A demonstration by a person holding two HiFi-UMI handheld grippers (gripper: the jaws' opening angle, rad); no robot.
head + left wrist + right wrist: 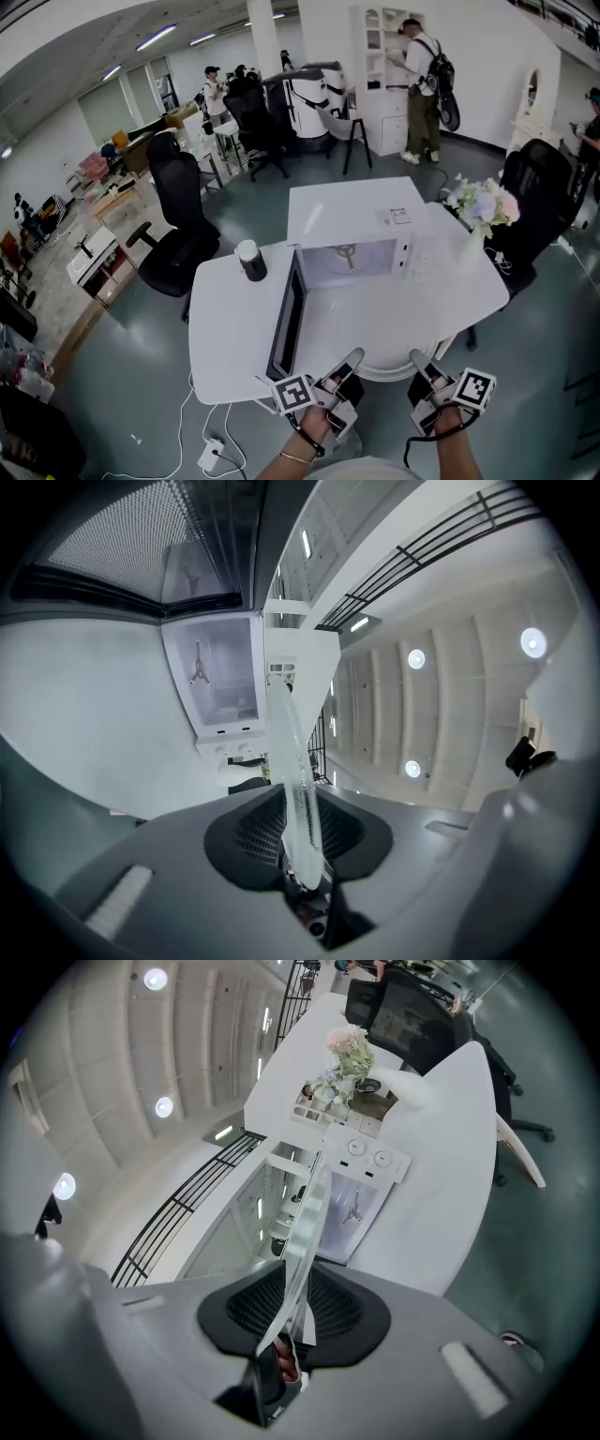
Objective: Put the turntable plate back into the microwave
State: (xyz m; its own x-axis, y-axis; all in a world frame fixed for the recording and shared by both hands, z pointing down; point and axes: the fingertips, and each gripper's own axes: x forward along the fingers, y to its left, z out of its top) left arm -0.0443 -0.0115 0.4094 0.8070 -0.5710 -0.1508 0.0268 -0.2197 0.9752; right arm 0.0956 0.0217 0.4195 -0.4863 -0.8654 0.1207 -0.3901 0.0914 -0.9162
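The left gripper [349,362] and right gripper [419,362] each have their jaws nearly closed, clamped on opposite rims of the glass turntable plate [384,368]. The plate runs edge-on between their pads, level at the desk's [225,328] near edge. Beyond it the microwave [349,217] stands open, with its door [285,323] swung left.

As the right gripper [292,1314], I have my jaws closed on the rim of the clear turntable plate [306,1237], which runs edge-on straight out from between them. Beyond its far edge the microwave [364,1192] stands open on the white table [445,1180], cavity facing me, with flowers [348,1052] behind it.
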